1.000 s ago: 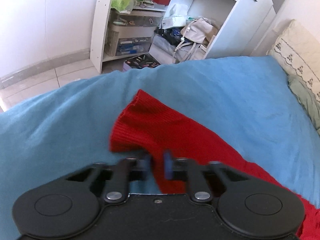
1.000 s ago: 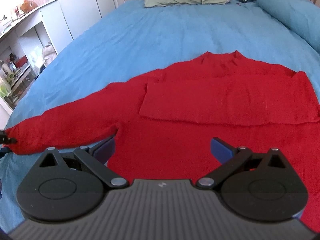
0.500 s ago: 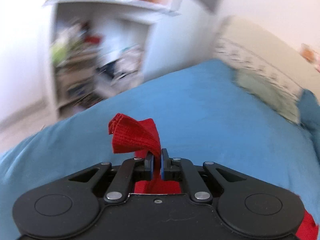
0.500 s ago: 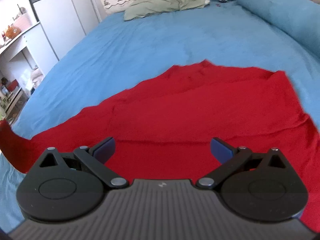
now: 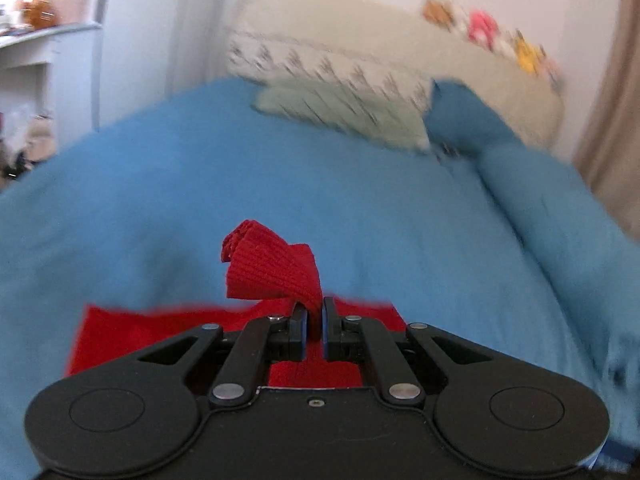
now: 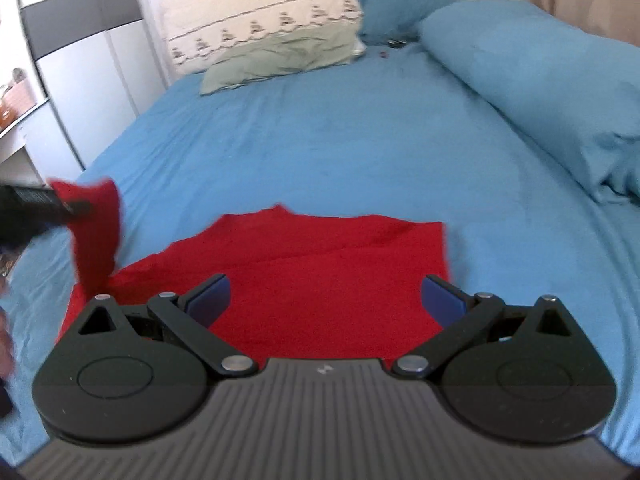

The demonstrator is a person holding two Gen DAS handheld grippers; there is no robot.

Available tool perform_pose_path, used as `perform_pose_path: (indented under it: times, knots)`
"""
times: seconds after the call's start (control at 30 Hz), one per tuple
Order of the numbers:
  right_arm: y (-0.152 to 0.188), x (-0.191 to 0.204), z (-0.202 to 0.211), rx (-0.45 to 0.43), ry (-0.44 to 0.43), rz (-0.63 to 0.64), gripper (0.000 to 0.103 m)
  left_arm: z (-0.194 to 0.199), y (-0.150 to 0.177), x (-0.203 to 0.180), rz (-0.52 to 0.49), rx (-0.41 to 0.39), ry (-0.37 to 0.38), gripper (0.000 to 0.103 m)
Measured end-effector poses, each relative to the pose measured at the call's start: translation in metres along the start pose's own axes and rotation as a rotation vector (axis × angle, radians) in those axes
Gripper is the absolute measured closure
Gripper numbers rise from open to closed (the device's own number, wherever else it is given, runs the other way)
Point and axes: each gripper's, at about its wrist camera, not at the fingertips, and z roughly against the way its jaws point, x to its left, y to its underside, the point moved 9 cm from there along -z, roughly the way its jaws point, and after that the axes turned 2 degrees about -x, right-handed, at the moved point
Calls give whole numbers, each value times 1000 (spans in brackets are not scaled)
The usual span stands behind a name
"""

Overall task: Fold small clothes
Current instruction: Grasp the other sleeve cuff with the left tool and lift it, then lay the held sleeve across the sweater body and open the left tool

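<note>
A blue-covered bed (image 6: 320,140) fills both views, with pillows (image 6: 280,56) at its far end and a rolled blue duvet (image 6: 540,80) along the right edge. On the near part of it lies the red sweater (image 6: 320,280), its body spread flat with its long axis running left to right across the right wrist view, and one sleeve apparently laid over the chest as a straight-edged band.

The relation that matters is where the other sleeve (image 6: 96,228) sits against that body. It hangs off the bed at the body's left end, drooping from the left tool (image 5: 315,322), while the flat body lies to the right of it and slightly lower; the fold would carry the cuff (image 5: 268,268) rightward along the sweater's long axis and lay it on the chest. The left hand is plainly the nearer one for this (it already has the cloth).

The left tool is clamped tight on the ribbed cuff, which bunches up above the pinched pads, and it points forward and downward over the bed. The right tool (image 6: 324,300) stands wide apart with nothing between its blue pads (image 6: 210,296), held low above the sweater's near hem, pointing down along the bed toward the pillows, touching no cloth as far as the view shows.
</note>
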Motion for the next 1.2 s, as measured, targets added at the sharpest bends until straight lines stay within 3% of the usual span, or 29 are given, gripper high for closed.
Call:
perform_pose_path:
  times: [0.1,0.3,0.53,0.57,0.7,0.8,0.93,1.0,1.2]
  knots:
    - [3,-29,-2,11,7,-13,0,-34,39,-29,-55,77,-6,97]
    - [19,-72,-15,38,4,-35,0,-80,105,-52,-151,189,-49,97]
    - [29,-88,-28,56,0,-50,0,-89,119,-53,-173,211,-51,96]
    - [28,-88,-29,58,-1,-47,0,-88,117,-52,-172,215,-46,92]
    - [20,-79,-25,56,-6,-15,0,-70,107,-53,-179,214,-21,49]
    - [8,-66,-22,48,-23,17,0,-52,94,-47,-195,204,-34,30]
    - [-5,-37,-20,42,-56,60,0,-19,78,-12,-176,193,-70,21]
    - [-7,-13,-23,58,-84,97,0,-1,71,11,-168,181,-92,9]
    - [16,72,-64,150,-154,233,0,25,64,76,-178,169,-133,9]
